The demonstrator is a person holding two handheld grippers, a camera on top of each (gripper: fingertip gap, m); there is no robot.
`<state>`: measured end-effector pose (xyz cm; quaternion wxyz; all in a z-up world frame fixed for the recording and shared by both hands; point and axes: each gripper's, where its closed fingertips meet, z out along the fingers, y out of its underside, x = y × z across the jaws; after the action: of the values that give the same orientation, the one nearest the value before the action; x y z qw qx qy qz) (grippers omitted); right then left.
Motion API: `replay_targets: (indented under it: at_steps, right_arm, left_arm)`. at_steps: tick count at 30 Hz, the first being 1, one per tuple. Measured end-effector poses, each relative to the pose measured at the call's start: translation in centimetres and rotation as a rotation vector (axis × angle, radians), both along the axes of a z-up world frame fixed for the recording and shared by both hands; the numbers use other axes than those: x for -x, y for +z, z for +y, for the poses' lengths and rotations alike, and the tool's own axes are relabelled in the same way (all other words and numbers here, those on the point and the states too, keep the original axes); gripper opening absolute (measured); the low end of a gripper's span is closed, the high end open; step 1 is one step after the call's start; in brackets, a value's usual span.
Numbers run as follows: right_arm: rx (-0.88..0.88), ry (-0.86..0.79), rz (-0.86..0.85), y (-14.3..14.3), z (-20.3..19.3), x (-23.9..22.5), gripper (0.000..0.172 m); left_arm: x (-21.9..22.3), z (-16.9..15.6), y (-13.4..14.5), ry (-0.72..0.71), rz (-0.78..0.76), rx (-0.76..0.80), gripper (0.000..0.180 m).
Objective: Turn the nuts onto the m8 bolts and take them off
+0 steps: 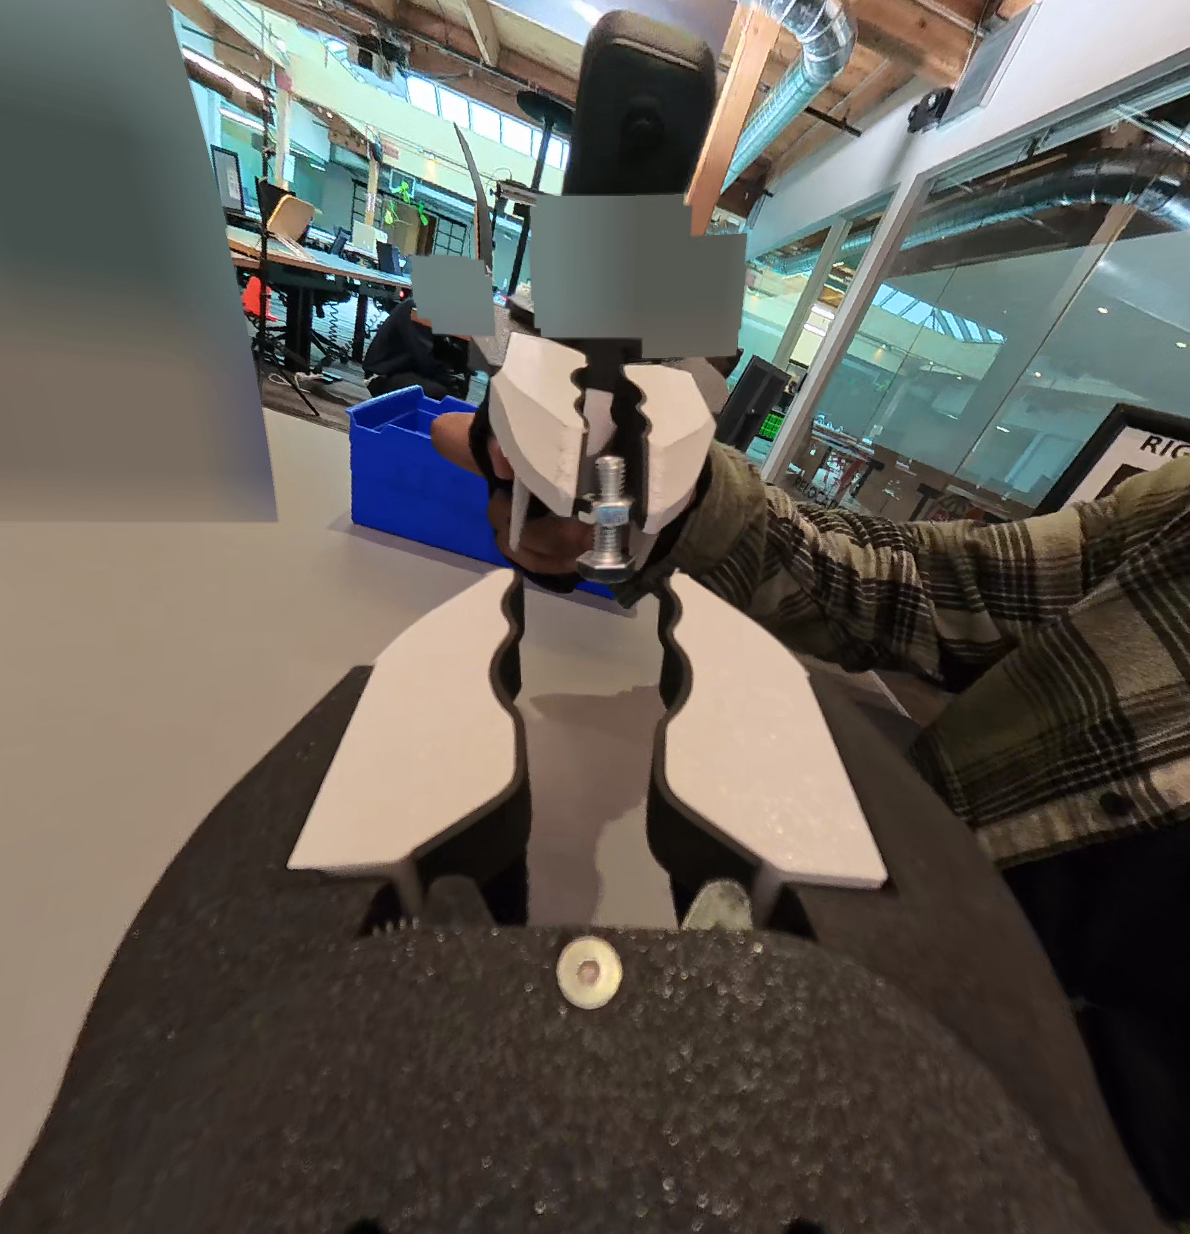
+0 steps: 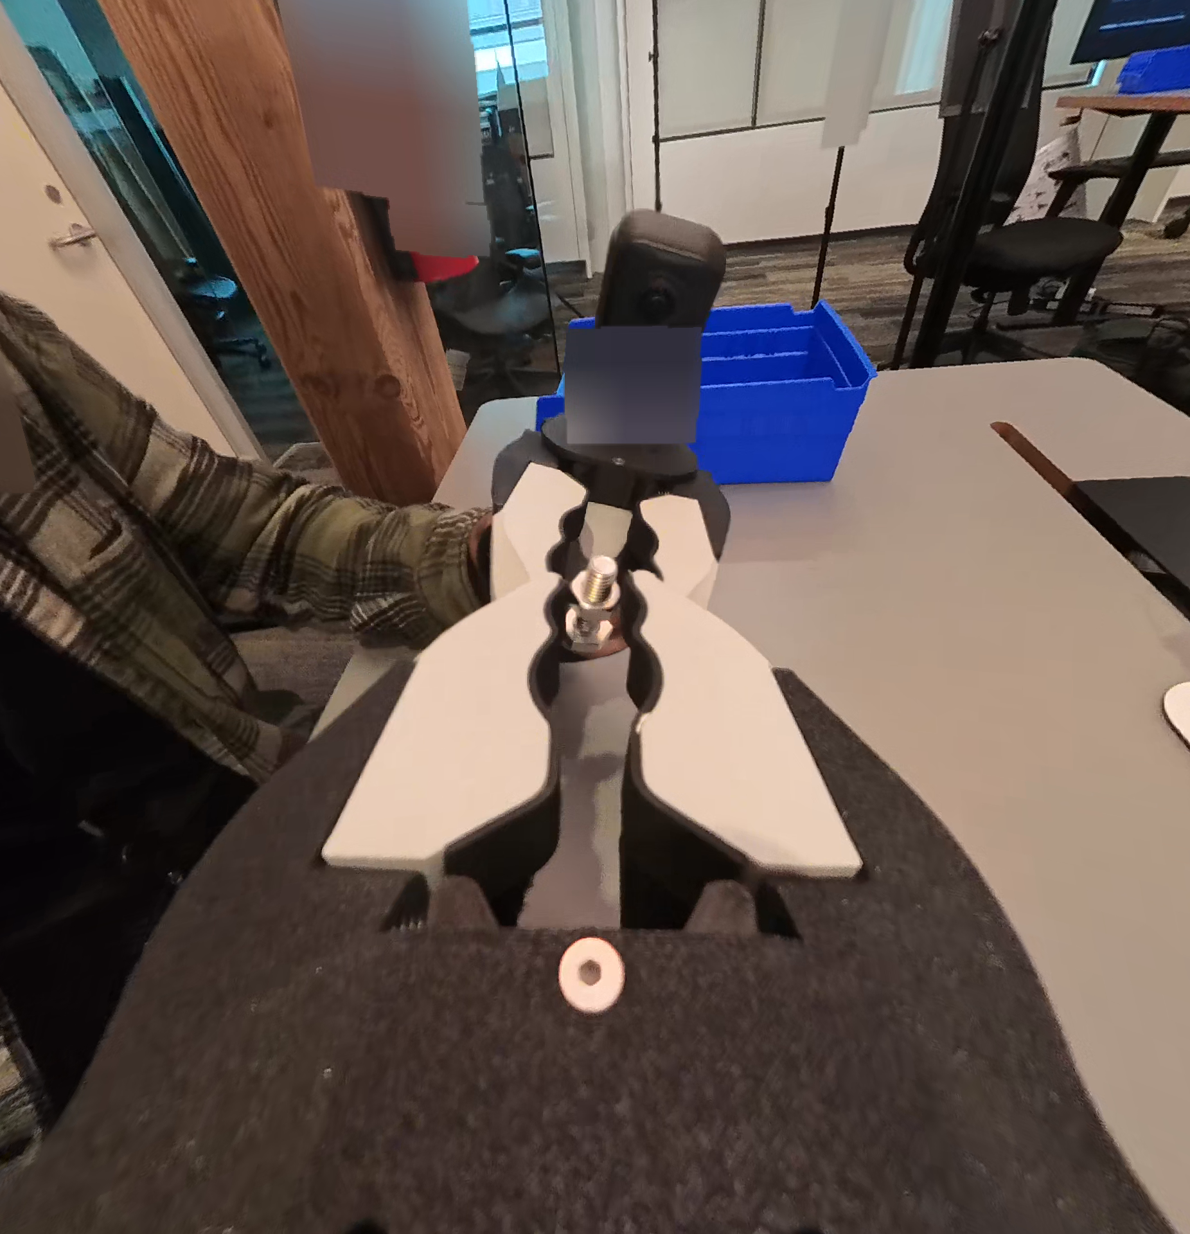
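Observation:
A silver bolt (image 1: 608,542) with a nut (image 1: 611,515) threaded midway hangs head down above the grey table (image 1: 178,668). In the left wrist view my right gripper (image 1: 609,517) faces me, its fingertips shut on the nut. My left gripper (image 1: 589,587) is open and empty, its fingertips just below and to either side of the bolt head without touching it. In the right wrist view the nut (image 2: 593,591) sits between my right gripper's (image 2: 596,601) pads, with the bolt's threaded end (image 2: 602,571) pointing away. The left gripper (image 2: 602,534) stands open just beyond it.
A blue plastic bin (image 1: 405,481) stands on the table behind the grippers; it also shows in the right wrist view (image 2: 779,414). A dark flat object (image 2: 1146,521) and a white object (image 2: 1186,728) lie at the table's right side. Plaid sleeves (image 1: 913,601) reach in. The tips of both grippers are at nearly the same place.

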<state>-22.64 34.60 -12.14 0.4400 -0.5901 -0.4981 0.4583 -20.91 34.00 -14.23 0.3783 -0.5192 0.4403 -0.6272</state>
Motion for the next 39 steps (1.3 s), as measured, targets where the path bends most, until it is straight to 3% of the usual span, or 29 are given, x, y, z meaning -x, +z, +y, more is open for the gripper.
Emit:
replay_targets:
  at_steps: [11,19,31,35,39]
  right_arm:
    - [-0.002,0.025,0.017,-0.5,0.0,0.2,0.015]
    - [-0.004,0.032,0.040,-0.3,-0.2,0.4,0.015]
    - [0.005,0.037,0.017,-0.8,-0.4,0.4,0.015]
    - [0.017,-0.044,0.044,-0.2,0.6,-0.2,0.036]
    - [0.019,-0.135,0.090,0.5,1.5,-0.1,0.069]
  left_arm:
    - [-0.2,-0.4,-0.4,-0.018,0.010,-0.034,0.017]
    - [-0.3,-0.4,0.0,-0.007,-0.011,-0.024,0.024]
    - [-0.3,-0.7,-0.6,0.000,0.014,-0.087,0.016]
    - [-0.2,-0.4,-0.2,0.039,-0.022,-0.104,0.016]
    - [-0.4,-0.6,0.0,0.050,-0.044,-0.112,0.016]
